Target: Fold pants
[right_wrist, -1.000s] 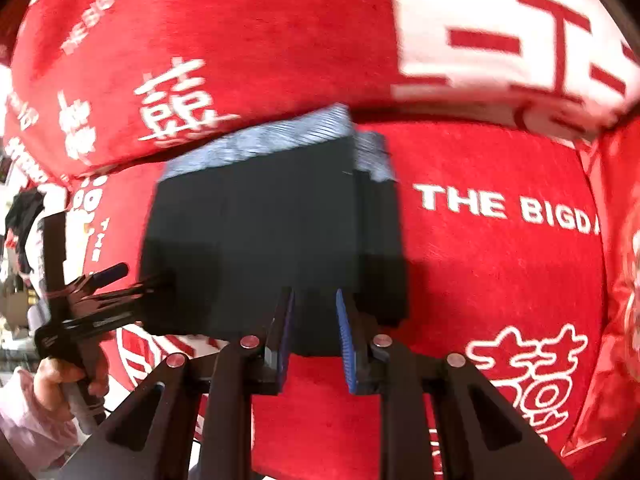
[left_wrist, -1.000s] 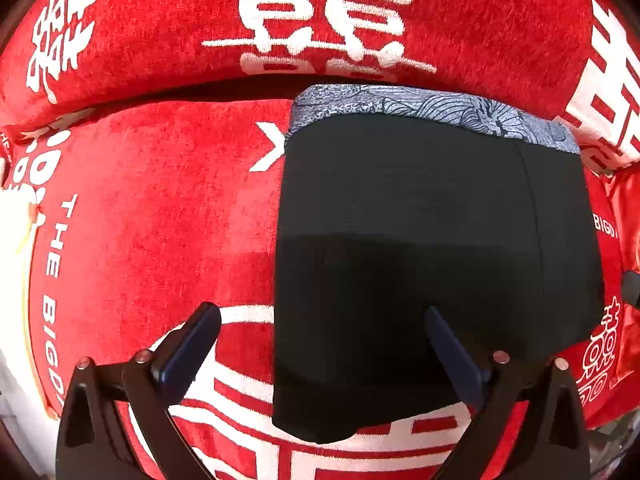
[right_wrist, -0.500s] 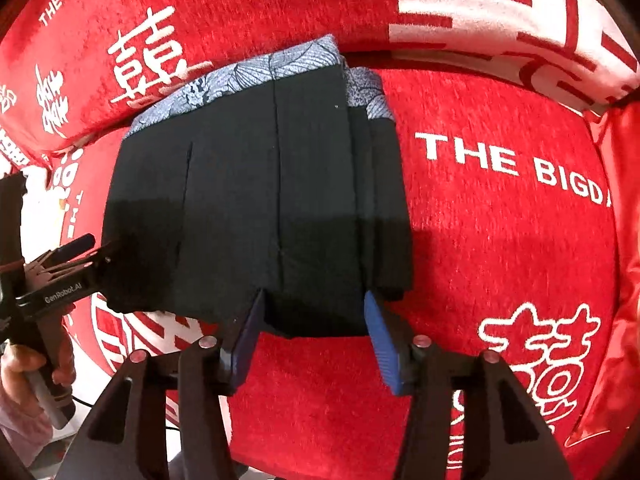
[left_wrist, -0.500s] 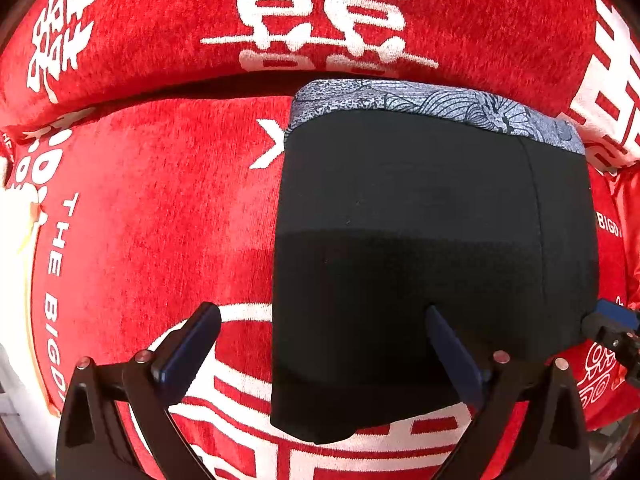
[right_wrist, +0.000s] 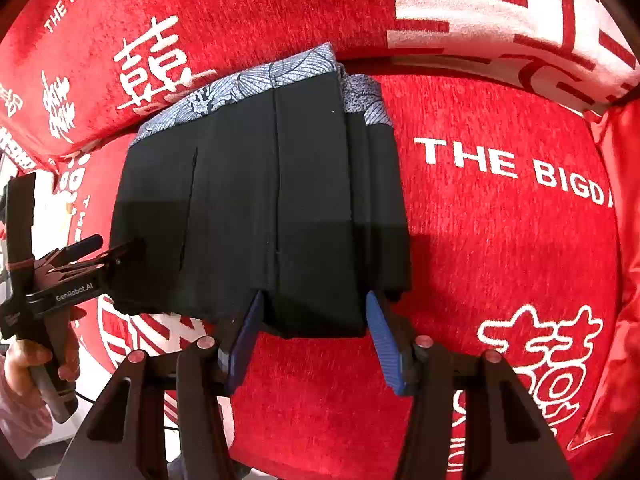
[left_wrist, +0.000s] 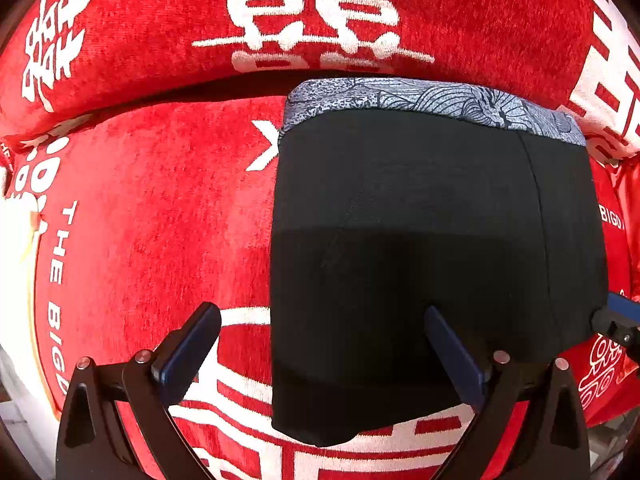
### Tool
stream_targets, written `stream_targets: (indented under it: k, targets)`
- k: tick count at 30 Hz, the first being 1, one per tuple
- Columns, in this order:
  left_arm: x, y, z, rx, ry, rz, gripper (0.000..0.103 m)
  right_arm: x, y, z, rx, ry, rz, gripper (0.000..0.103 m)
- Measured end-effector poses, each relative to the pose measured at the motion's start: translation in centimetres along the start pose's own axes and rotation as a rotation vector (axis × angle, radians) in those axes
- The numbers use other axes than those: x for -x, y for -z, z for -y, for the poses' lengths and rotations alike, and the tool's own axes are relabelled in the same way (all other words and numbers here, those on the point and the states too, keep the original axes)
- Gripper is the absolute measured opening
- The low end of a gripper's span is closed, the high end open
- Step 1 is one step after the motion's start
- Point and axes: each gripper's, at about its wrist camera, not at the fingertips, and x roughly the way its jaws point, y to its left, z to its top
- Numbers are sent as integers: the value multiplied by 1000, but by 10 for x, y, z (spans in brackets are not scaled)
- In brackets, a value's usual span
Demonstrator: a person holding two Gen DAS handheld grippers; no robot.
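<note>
Pants (left_wrist: pixel 432 248) of black cloth lay folded into a compact block on a red seat cushion (left_wrist: pixel 152 216) printed with white characters and lettering, their grey patterned waistband (left_wrist: pixel 432 98) against the back cushion (left_wrist: pixel 320 8). In the right wrist view several folded layers were stacked along the block's right side. The left gripper (left_wrist: pixel 320 344) pointed down over the near left corner of the pants, its jaws wide apart, one blue pad (left_wrist: pixel 188 348) above the red cloth and the other above the black fabric, gripping nothing. The right gripper (right_wrist: pixel 316 336) sat at the near edge of the pants, its jaws parted on either side of that edge without pinching it. A hand (right_wrist: pixel 36 364) held the left gripper's handle at the left of that view
</note>
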Motion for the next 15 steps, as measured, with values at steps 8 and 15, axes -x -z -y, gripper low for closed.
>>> stream_targets:
  k: [8, 15]
  targets:
    - [-1, -1, 1, -3, 8, -5, 102, -1, -3, 7, -23, -9, -11, 61]
    - [-1, -1, -1, -10, 12, -11, 102, -3, -9, 11, -26, -17, -11, 65]
